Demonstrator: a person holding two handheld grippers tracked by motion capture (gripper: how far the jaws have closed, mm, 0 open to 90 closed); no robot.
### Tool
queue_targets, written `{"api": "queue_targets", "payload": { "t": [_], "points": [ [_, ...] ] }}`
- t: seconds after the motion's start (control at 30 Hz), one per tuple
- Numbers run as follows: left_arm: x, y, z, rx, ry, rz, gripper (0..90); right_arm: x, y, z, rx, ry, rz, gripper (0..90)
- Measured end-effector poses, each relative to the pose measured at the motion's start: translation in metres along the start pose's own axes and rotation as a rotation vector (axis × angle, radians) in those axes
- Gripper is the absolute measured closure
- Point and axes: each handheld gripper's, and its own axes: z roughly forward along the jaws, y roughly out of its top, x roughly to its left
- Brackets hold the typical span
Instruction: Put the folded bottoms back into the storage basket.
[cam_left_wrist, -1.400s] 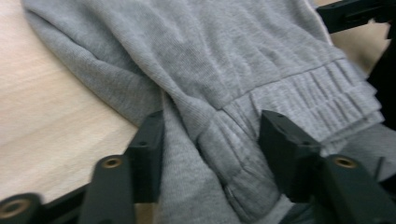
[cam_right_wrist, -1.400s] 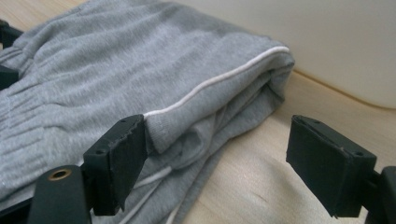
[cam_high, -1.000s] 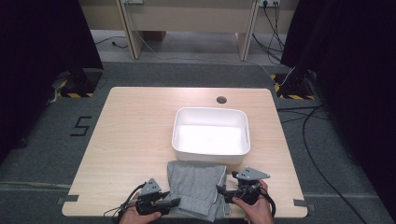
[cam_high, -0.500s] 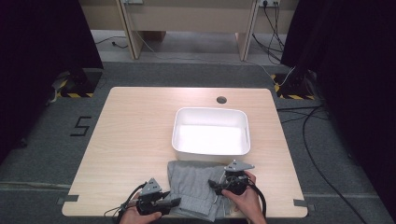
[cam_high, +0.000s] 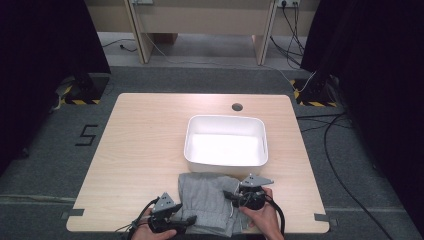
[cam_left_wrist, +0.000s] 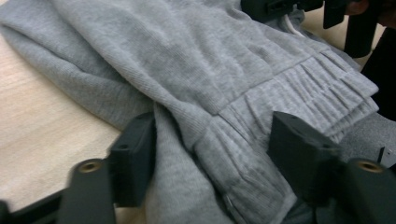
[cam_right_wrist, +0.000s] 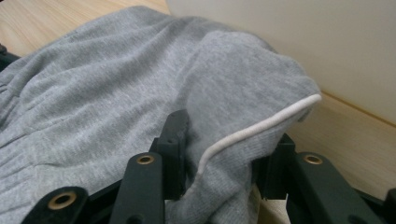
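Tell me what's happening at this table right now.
A person is working a grey garment at the table's near edge with two handheld grippers. The right gripper has just been closing, and a fold with a white cord now sits pinched between its jaws. The left gripper has just been opening; its jaws straddle the ribbed band, with a gap showing at one pad. A white bin stands empty right behind the garment.

Even overhead light falls on the desk (cam_high: 150, 150), while black curtains darken the far left and right. The white bin (cam_high: 225, 141) glares inside, washed out. Both gripper views look soft, with nearest parts blurred.
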Motion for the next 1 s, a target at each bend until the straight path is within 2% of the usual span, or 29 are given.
{"api": "queue_targets", "payload": {
  "t": [0.07, 0.1, 0.17, 0.2, 0.23, 0.27, 0.3, 0.37, 0.5, 0.57, 0.7, 0.77, 1.0],
  "points": [
    [0.0, 0.0, 0.001, -0.006, -0.008, -0.008, 47.3, 0.002, 0.0, 0.0, -0.013, -0.003, -0.013, 63.0],
    [0.001, -0.001, 0.001, -0.01, -0.014, -0.021, 47.3, 0.002, 0.0, 0.0, -0.013, -0.003, -0.013, 63.0],
    [0.005, -0.002, -0.001, -0.028, -0.036, -0.053, 57.5, 0.003, 0.0, -0.001, -0.022, -0.004, -0.05, 63.6],
    [0.006, -0.001, -0.003, -0.034, -0.041, -0.042, 59.7, 0.004, -0.001, -0.001, -0.028, -0.004, -0.057, 63.9],
    [0.004, -0.001, -0.004, -0.04, -0.035, -0.014, 61.9, 0.005, -0.001, -0.003, -0.035, -0.002, -0.066, 64.2],
    [0.004, -0.001, -0.004, -0.04, -0.035, -0.014, 63.2, 0.005, -0.001, -0.003, -0.035, -0.002, -0.066, 64.2],
    [0.0, 0.0, -0.006, -0.053, -0.014, 0.041, 64.1, 0.006, -0.001, -0.006, -0.05, 0.002, -0.077, 64.8],
    [-0.004, 0.002, -0.008, -0.054, -0.007, 0.07, 64.9, 0.009, 0.0, -0.009, -0.065, 0.004, -0.084, 65.0],
    [-0.008, 0.004, -0.014, -0.066, -0.034, 0.056, 66.2, 0.015, 0.001, -0.016, -0.099, 0.016, -0.103, 65.3],
    [-0.013, 0.005, -0.019, -0.066, -0.04, 0.072, 66.6, 0.023, 0.004, -0.023, -0.116, 0.021, -0.125, 65.5],
    [-0.023, 0.011, -0.03, -0.079, -0.071, 0.093, 66.8, 0.031, 0.004, -0.031, -0.142, 0.026, -0.135, 65.8],
    [-0.024, 0.014, -0.034, -0.084, -0.073, 0.107, 66.8, 0.033, 0.005, -0.035, -0.151, 0.032, -0.146, 65.8],
    [-0.029, 0.023, -0.047, -0.1, -0.077, 0.117, 66.8, 0.04, 0.012, -0.045, -0.178, 0.038, -0.151, 66.2]
  ]
}}
